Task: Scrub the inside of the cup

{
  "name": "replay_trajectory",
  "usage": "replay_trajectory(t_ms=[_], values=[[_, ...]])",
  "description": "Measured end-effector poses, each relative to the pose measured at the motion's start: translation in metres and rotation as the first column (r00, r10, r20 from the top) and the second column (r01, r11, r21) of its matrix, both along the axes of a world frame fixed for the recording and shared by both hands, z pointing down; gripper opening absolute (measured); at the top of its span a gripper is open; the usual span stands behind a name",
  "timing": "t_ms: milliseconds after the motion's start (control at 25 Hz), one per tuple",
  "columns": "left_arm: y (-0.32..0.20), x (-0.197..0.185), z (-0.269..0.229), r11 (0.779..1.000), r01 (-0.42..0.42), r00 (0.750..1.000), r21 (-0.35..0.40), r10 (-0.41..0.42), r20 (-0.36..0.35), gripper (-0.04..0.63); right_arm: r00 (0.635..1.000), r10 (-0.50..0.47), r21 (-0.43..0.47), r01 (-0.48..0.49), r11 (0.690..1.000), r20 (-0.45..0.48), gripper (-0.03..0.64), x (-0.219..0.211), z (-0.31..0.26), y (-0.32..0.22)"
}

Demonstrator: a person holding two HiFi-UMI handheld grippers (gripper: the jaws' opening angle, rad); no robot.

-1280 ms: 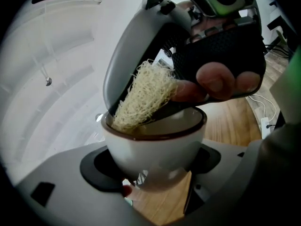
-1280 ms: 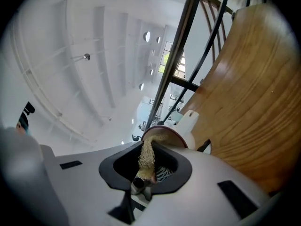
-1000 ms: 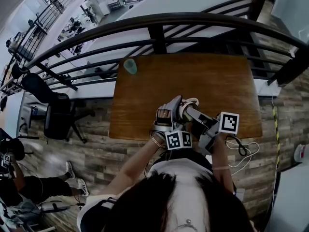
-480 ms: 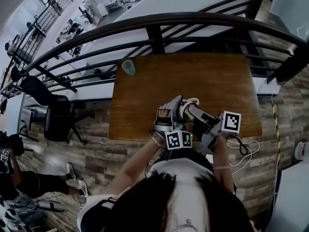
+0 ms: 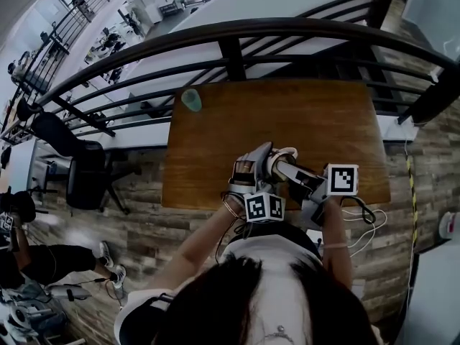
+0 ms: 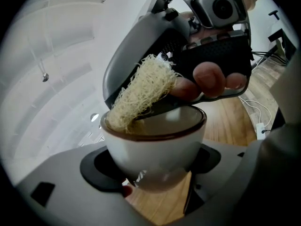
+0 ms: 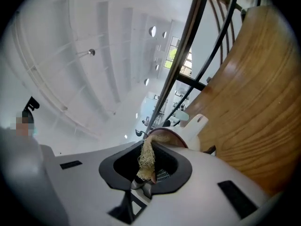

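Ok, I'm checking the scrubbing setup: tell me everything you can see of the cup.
The cup is white, glazed-looking, with a thin brown rim and a side handle. It sits clamped between the left gripper's jaws above the wooden table. A pale stringy scrubber, held by the right gripper, dips over its rim.

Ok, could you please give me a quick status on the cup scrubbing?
Left tongs shut on white cup. Right tongs shut on fibre scrubber, tip inside the rim. Nothing blocking; teal tumbler sits at far table corner.

No legible txt, labels, brands or nos. in any view.
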State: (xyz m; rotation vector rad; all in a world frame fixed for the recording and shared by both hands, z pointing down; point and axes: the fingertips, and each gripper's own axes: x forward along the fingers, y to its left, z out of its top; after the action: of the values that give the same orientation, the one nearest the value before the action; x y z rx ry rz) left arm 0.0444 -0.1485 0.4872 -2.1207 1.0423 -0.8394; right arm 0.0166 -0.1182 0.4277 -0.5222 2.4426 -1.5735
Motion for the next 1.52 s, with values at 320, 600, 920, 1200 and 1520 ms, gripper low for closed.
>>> replay_trajectory(t_ms=[320,600,920,1200,1520], values=[[0.002,-0.002,0.003,1.000,-0.019,0.999,0.002,0.019,0.036,0.407,0.980,-0.119,0.030,0.125,0.992,-0.158,0.067,-0.010,0.007,0.012],[0.002,-0.001,0.011,0.997,-0.061,0.993,0.043,0.057,0.104,0.407,0.933,-0.198,0.078,0.231,0.970,-0.299,0.067,-0.014,0.014,0.021],[0.002,-0.001,0.010,0.998,-0.060,0.992,0.018,0.057,0.115,0.407,0.833,-0.283,0.094,0.368,0.925,-0.475,0.067,-0.015,0.023,0.028],[0.003,0.003,0.012,0.998,-0.066,0.989,0.016,0.063,0.130,0.407,0.749,-0.310,0.085,0.437,0.896,-0.586,0.067,-0.008,0.033,0.033],[0.002,0.003,0.020,0.995,-0.089,0.982,0.032,0.083,0.168,0.407,0.630,-0.308,0.078,0.508,0.858,-0.713,0.067,-0.004,0.044,0.036]])
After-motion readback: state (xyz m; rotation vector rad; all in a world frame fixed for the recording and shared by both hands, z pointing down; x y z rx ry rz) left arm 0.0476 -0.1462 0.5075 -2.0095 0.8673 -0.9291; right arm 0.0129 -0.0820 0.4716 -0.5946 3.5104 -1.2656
